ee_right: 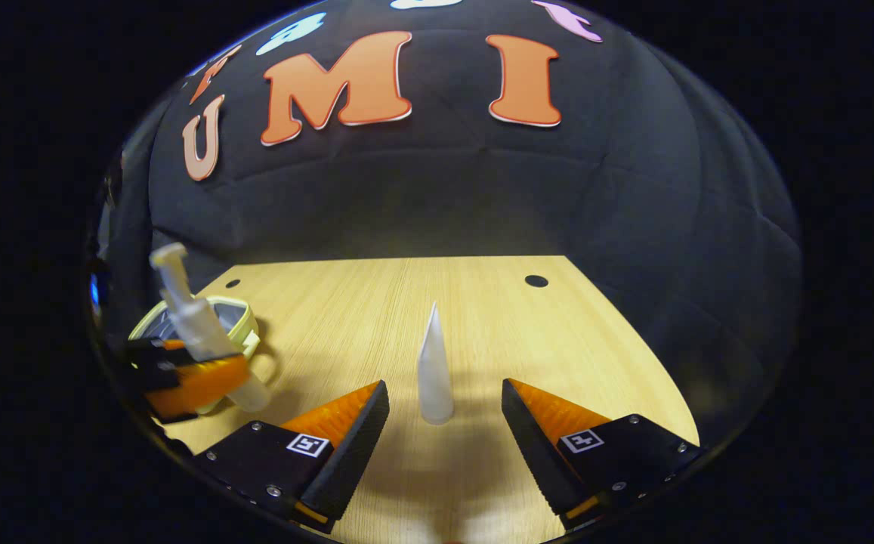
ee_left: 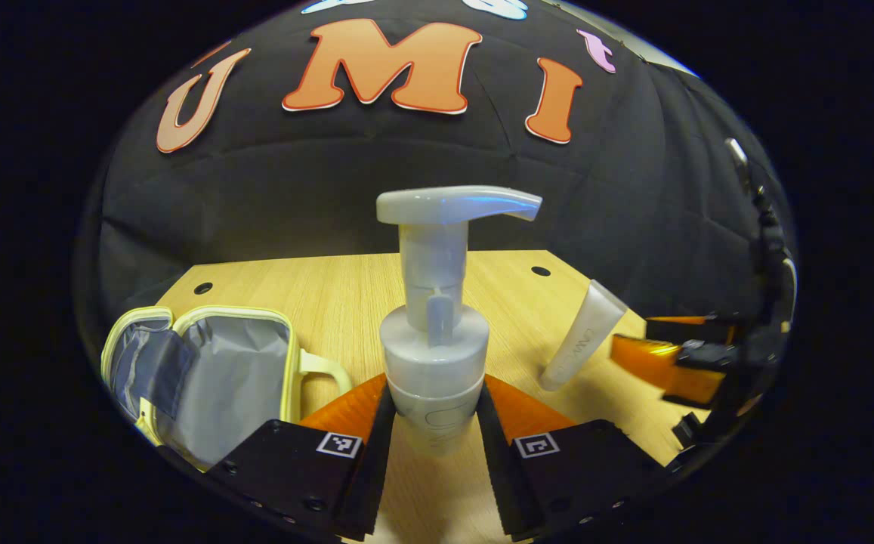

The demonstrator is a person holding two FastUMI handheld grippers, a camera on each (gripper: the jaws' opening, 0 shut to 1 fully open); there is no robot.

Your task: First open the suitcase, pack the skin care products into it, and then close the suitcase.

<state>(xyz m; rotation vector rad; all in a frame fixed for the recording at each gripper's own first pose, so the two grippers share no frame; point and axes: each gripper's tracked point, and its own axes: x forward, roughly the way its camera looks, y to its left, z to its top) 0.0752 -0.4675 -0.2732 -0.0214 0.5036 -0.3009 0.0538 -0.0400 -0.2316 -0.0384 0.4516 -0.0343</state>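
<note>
The pump bottle [ee_left: 433, 355] is clamped upright in the left gripper [ee_left: 433, 423]; the open suitcase [ee_left: 202, 378] is seen leftward, seemingly near the table [ee_left: 346, 287] edge. The right gripper [ee_right: 444, 423] is spread wide, the standing tube [ee_right: 433, 370] lined up between its fingers.

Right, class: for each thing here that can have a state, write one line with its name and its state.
Suitcase: open, lying on the table, lining showing.
Pump bottle: upright, gripped between the left tool's fingers.
Tube: standing on its cap, untouched.
Left tool: shut on the pump bottle.
Right tool: open, the tube between its fingers.
</note>
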